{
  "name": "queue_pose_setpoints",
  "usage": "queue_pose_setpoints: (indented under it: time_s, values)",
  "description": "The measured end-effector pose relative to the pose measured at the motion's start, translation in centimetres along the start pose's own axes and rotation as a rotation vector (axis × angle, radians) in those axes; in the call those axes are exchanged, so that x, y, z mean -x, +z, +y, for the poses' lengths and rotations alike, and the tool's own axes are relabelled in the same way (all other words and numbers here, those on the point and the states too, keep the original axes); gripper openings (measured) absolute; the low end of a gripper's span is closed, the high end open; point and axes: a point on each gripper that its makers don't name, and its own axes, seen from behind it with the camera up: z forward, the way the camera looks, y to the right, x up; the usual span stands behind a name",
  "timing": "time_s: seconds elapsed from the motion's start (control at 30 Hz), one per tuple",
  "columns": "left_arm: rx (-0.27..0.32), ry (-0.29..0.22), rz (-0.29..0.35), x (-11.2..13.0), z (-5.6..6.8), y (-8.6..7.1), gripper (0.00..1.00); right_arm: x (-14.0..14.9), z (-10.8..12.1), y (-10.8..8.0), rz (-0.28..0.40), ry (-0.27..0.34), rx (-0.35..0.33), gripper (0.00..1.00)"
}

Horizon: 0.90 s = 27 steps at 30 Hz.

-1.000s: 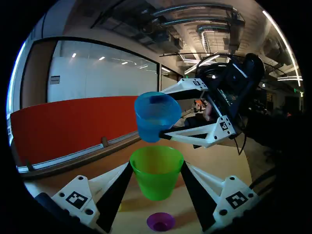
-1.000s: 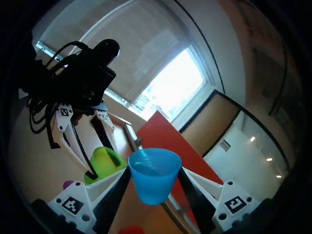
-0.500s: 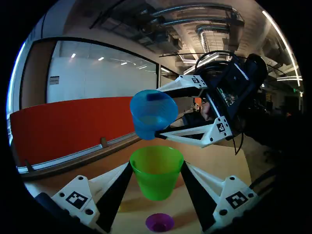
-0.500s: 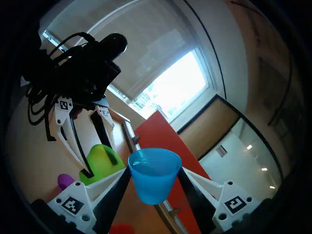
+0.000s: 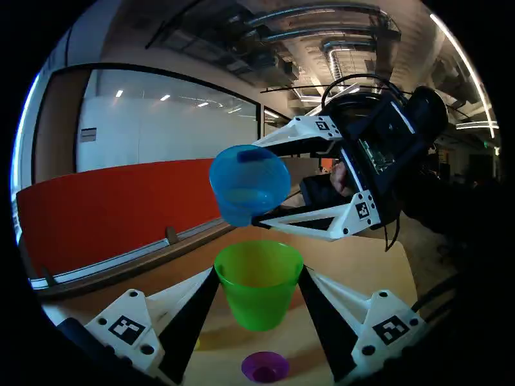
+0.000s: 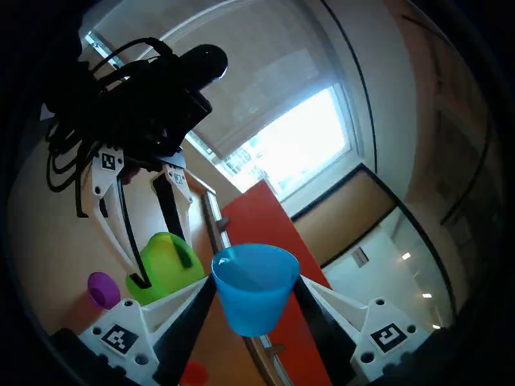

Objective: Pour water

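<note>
- While it hangs tipped above the green cup (image 5: pixel 259 283), the blue cup (image 5: pixel 250 185) turns its mouth toward the left gripper view, and a pale pool of liquid lies against its lower inner wall.
- Both fingers of the right hand-held gripper (image 6: pixel 255 283) press on the blue cup's sides, one on each side, holding it clear of the counter (image 5: pixel 360 264).
- In the right gripper view the blue cup's rim faces up and away, so its contents are hard to make out there.
- The green cup is upright in the left gripper view, clamped between the two fingers of the left hand-held gripper (image 5: pixel 259 276), just below the blue cup's lip and not touching it.
- Whether the green cup holds any water cannot be told; its inside looks plain green in the right gripper view.
- A small purple cup (image 5: pixel 264 367) stands on the counter beneath the green cup.
- A small red cup (image 6: pixel 193 373) sits at the lower edge of the right gripper view.
- A red wall panel (image 5: pixel 116 206) runs behind the counter, below a glass partition (image 5: pixel 167 128).
</note>
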Motion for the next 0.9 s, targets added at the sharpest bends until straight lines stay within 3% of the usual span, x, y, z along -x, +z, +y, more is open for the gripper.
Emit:
queue_pose_setpoints:
  time_s: [0.9]
  values:
    - [0.001, 0.004, 0.002, -0.18, 0.04, 0.25, 0.87, -0.45, 0.09, 0.18, -0.016, -0.145, -0.014, 0.89]
